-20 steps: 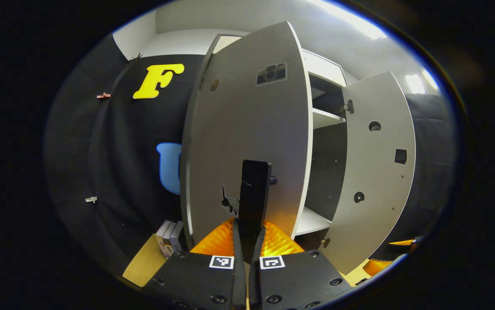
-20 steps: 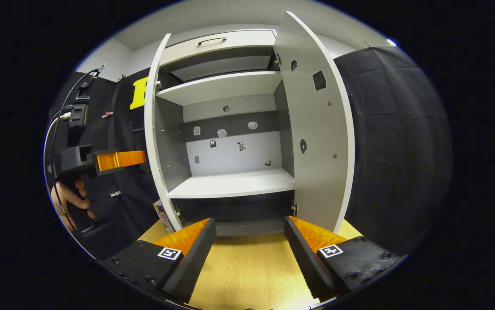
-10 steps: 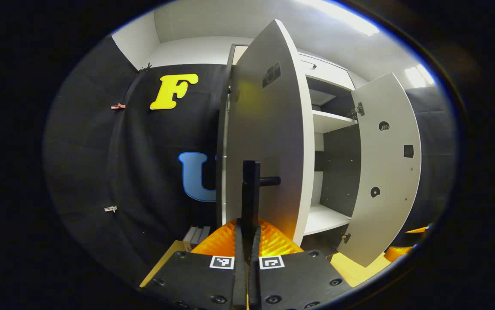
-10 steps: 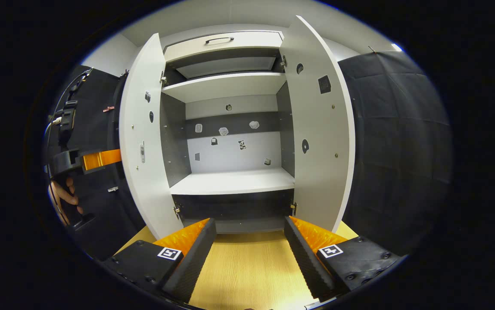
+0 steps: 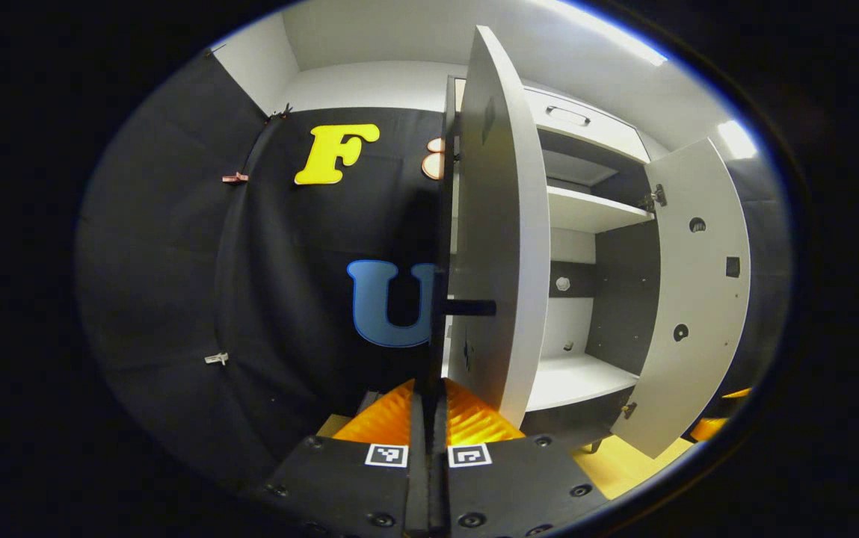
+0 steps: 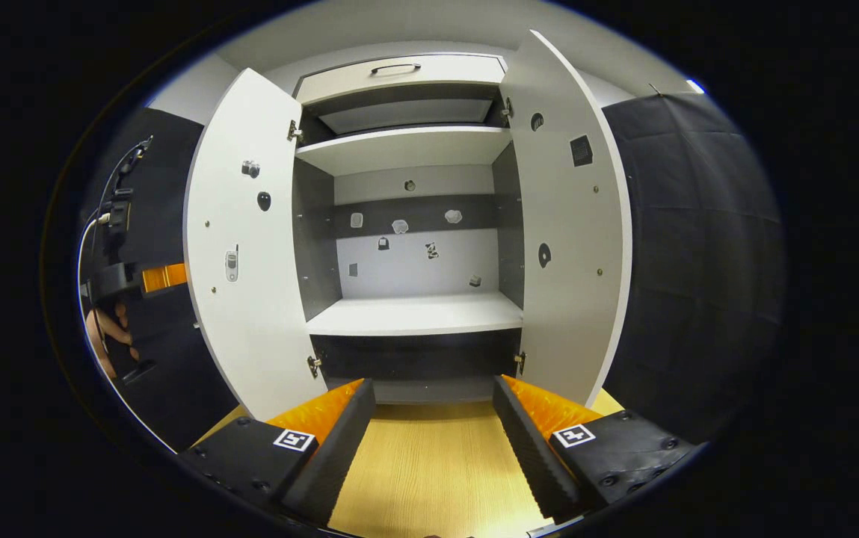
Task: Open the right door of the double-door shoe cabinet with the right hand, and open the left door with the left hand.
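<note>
The white shoe cabinet (image 6: 414, 314) stands with both doors swung out. In the left gripper view the left door (image 5: 500, 224) is nearly edge-on, and its dark handle (image 5: 466, 307) runs down between my fingers. My left gripper (image 5: 429, 388) is shut on that handle. The right door (image 5: 698, 299) hangs wide at the right. In the right gripper view the left door (image 6: 242, 246) and the right door (image 6: 564, 224) frame bare shelves. My right gripper (image 6: 433, 407) is open, low in front of the cabinet, holding nothing. The left gripper (image 6: 164, 276) and a hand (image 6: 104, 336) show behind the left door.
A wooden surface (image 6: 429, 463) lies under the right gripper in front of the cabinet. A shut drawer with a handle (image 6: 399, 69) tops the cabinet. Black cloth walls close in on both sides. Cables (image 6: 119, 209) hang at the far left.
The left door has swung farther out, from about half open to wide, with my left gripper holding its handle. The right gripper has stayed open and almost still.
</note>
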Action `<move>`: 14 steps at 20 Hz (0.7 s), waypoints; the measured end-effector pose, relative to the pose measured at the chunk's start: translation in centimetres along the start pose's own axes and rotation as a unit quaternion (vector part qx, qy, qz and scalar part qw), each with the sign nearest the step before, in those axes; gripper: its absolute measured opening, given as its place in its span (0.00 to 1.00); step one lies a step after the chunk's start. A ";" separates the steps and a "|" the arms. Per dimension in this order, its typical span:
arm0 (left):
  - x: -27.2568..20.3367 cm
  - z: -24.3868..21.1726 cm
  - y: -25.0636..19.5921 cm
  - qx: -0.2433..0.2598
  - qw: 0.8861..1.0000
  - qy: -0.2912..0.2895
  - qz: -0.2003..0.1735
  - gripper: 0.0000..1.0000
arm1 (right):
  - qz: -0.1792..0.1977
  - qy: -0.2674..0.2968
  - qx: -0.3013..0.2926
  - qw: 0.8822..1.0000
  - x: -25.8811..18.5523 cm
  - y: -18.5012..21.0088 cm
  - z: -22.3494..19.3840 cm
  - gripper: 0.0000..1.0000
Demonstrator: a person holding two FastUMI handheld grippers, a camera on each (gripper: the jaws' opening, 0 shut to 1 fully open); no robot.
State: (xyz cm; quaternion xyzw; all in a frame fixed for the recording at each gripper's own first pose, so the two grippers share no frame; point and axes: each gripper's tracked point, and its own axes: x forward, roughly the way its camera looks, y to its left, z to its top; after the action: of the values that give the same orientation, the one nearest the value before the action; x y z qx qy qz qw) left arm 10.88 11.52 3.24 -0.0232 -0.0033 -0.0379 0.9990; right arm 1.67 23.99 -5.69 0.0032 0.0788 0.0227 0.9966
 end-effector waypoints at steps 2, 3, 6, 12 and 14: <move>-1.2 0.0 0.0 -0.001 1.000 -0.006 0.002 0.05 | -0.007 -0.001 -0.002 1.000 -0.3 -0.3 0.0 1.00; -1.9 -0.1 0.1 0.006 1.000 -0.004 0.002 0.05 | -0.011 -0.003 -0.002 1.000 -0.5 -0.6 0.1 1.00; -3.7 -0.1 -0.9 0.024 1.000 0.003 -0.004 0.05 | -0.025 -0.004 -0.003 1.000 -0.7 -1.8 0.4 1.00; -8.2 -2.7 -4.5 0.018 1.000 -0.002 0.006 0.05 | -0.067 -0.020 -0.011 0.997 -0.9 -4.7 1.7 1.00; -9.1 -4.5 -7.3 0.049 0.999 0.008 -0.018 0.06 | -0.076 -0.023 -0.005 0.997 -1.0 -5.5 1.8 0.99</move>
State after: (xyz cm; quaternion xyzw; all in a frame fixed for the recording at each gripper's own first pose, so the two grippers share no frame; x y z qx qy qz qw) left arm 1.28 4.77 -0.96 0.0266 0.0024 -0.0563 0.9981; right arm 1.23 18.44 -3.82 -0.0071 0.0556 -0.0524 0.9971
